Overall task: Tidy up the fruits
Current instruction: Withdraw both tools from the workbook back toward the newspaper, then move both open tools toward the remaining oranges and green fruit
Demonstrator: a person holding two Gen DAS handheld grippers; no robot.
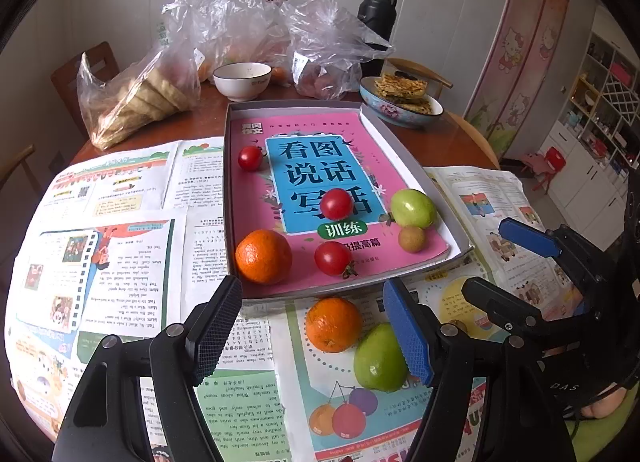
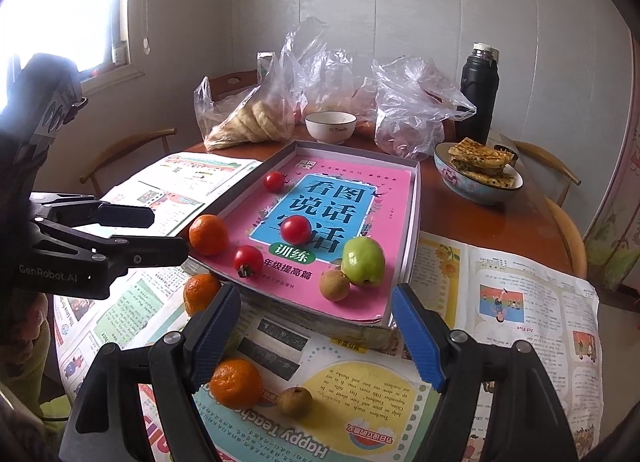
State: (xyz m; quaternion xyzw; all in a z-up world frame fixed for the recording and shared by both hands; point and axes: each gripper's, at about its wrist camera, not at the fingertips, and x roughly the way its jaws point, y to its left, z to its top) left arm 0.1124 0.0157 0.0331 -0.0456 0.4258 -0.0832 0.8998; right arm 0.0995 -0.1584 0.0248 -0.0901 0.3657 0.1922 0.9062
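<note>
**Loose fruit waits outside the tray**

The left gripper hovers with released jaws over a round orange tangerine touching a smooth green apple on the newspaper-covered tabletop. The shallow grey cardboard tray beyond already holds fruit. The right gripper, jaws also released, hangs near another tangerine. A glancing grasp could roll the fruit away.

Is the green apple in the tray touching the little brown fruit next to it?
Touching. In the right wrist view the green apple and the small brown fruit press together with no gap, on the pink book in the tray.
</note>
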